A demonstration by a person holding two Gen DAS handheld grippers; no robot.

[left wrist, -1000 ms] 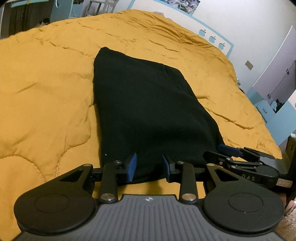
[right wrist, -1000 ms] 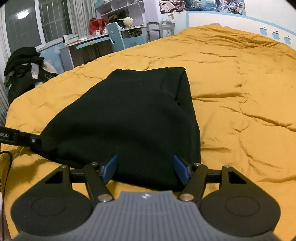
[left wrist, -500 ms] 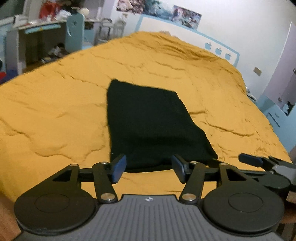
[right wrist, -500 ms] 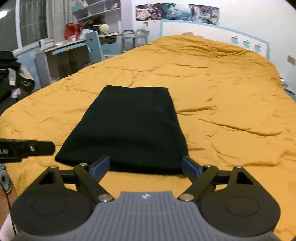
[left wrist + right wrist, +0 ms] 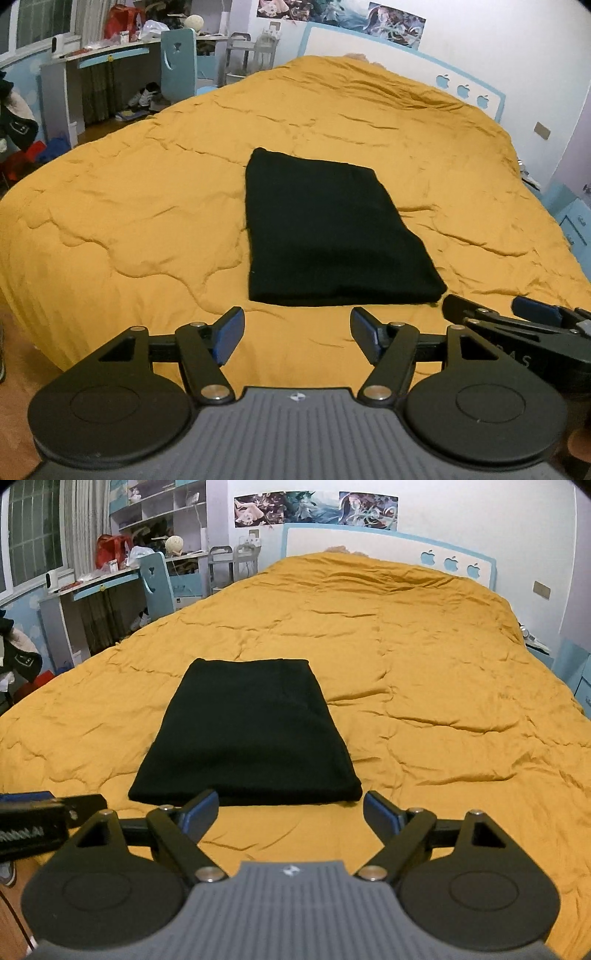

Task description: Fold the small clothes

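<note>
Both grippers, left opening, right spread, now clear the garment; fold probably complete.

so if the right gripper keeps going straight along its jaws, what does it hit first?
Probably the near edge of the folded black garment, or the yellow quilt just before it; depth is unclear. The right gripper is open, nothing between its jaws.

We see a big bed with mustard quilt, blue-white headboard, posters above, desk and window left.
</note>
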